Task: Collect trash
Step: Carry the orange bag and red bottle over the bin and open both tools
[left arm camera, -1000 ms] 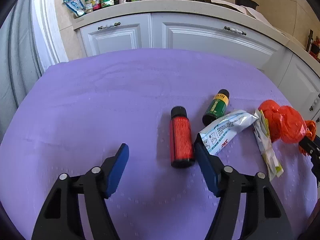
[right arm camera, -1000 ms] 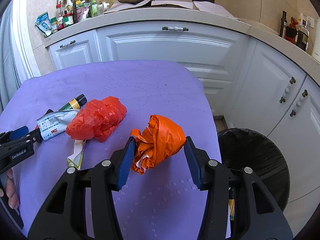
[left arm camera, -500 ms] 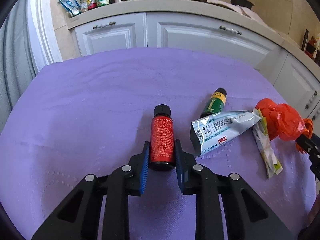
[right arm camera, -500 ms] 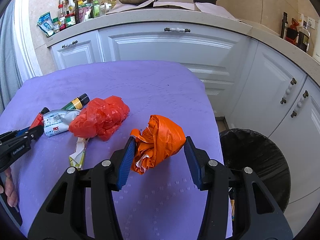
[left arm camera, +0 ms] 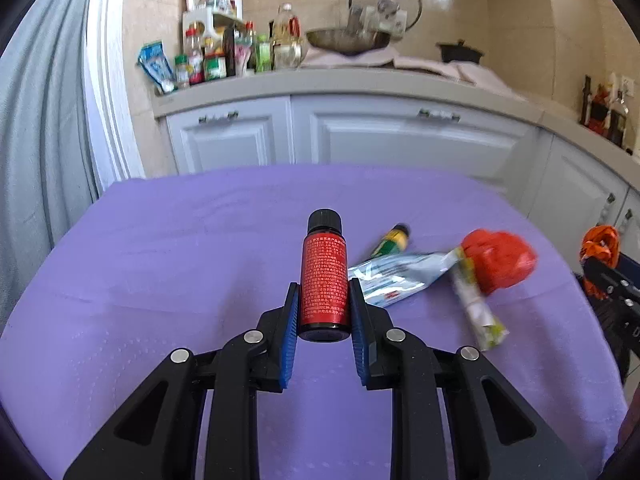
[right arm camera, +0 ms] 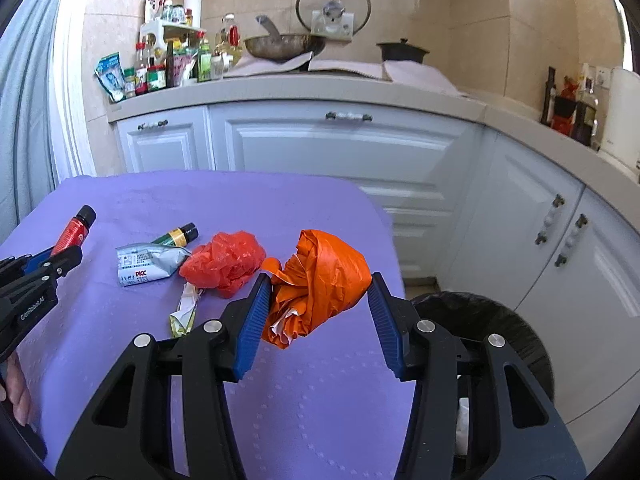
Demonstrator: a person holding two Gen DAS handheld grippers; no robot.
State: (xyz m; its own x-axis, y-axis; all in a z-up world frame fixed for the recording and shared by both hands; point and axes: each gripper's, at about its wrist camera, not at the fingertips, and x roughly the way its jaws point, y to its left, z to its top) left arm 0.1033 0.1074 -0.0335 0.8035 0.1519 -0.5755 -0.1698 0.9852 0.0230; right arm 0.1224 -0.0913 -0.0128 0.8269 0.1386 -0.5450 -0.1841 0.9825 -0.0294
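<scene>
Red bottle (left arm camera: 323, 280) lifted, clamped in left hand-held gripper (left arm camera: 324, 312), right hand-held gripper (right arm camera: 316, 300) grasping orange bag (right arm camera: 324, 280), bin (right arm camera: 516, 328) only in right view.

Bright daylight, fisheye bending at dark edges, left view motion-blurred, wall-tile glare

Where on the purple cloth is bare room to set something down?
Bare: the purple cloth from its left edge across to the red bottle, and the near strip in front of the right tongs. Crowded: the middle-right cluster of green bottle, foil pouch, red bag and wrapper.
</scene>
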